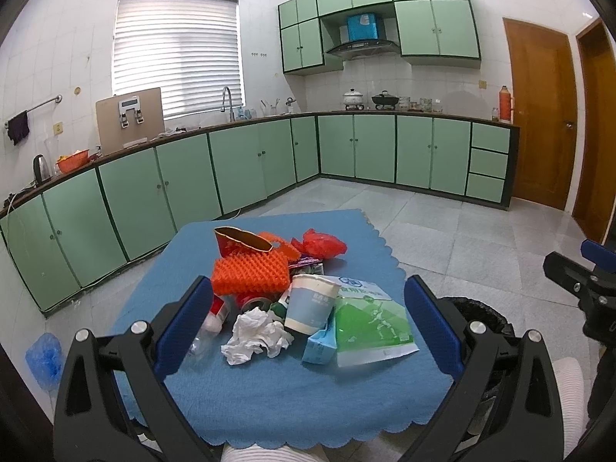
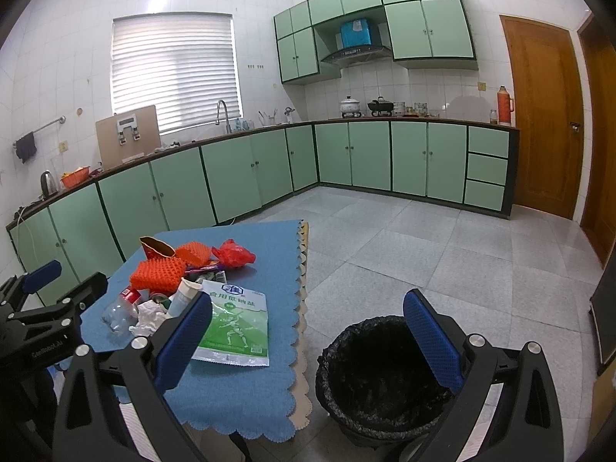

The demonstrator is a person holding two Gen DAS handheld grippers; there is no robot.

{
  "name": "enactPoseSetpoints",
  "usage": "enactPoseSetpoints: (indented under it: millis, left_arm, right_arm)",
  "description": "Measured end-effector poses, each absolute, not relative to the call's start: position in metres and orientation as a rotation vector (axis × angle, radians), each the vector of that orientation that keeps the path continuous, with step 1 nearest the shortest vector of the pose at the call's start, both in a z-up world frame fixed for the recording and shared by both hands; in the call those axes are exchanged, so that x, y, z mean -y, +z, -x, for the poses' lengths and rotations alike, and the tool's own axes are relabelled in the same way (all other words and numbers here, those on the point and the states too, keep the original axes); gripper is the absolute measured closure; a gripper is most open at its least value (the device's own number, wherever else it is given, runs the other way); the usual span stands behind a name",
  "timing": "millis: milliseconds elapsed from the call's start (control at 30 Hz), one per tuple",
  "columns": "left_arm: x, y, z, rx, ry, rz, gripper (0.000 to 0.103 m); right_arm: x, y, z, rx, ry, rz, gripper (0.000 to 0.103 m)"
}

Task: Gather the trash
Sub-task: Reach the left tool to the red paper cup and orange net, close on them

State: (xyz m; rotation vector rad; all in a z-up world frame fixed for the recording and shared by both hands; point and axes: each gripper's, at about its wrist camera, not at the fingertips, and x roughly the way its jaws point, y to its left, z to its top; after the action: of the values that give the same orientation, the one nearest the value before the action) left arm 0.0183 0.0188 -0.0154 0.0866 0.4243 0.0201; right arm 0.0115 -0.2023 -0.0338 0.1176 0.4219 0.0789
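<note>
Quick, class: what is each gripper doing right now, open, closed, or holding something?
Left gripper: open, holding nothing, above the pile of trash.
Right gripper: open, holding nothing.

Table [image 1: 269,404] with blue scalloped cloth: trash pile mid-table — orange foam netting [image 1: 250,275], paper cup [image 1: 310,304], crumpled tissue [image 1: 256,335], green-white bag [image 1: 369,323] toward right edge.
</note>
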Motion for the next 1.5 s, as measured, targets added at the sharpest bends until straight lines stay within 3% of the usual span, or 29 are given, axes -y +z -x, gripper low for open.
enactPoseSetpoints:
  millis: [533, 767, 933, 1500]
  left_arm:
    - [-0.096, -0.015, -0.109, -0.394, 0.194, -0.065, 0.007]
    - [-0.128, -0.022, -0.171, -0.442, 0.225, -0.049, 0.018]
    - [-0.142, -0.039, -0.207, -0.503, 0.22, -0.042, 0.019]
    - [-0.164, -0.068, -0.252, -0.582, 0.196, -0.007, 0.026]
  right_arm:
    - [0.156, -0.028, -0.123, -0.441, 0.231, -0.077, 0.02]
    - [0.118, -0.032, -0.194, -0.454, 0.287, -0.057, 0.027]
    - [0.098, -0.051, -0.237, -0.501, 0.302, -0.048, 0.031]
    - [0.064, -0.073, -0.296, -0.595, 0.346, 0.004, 0.032]
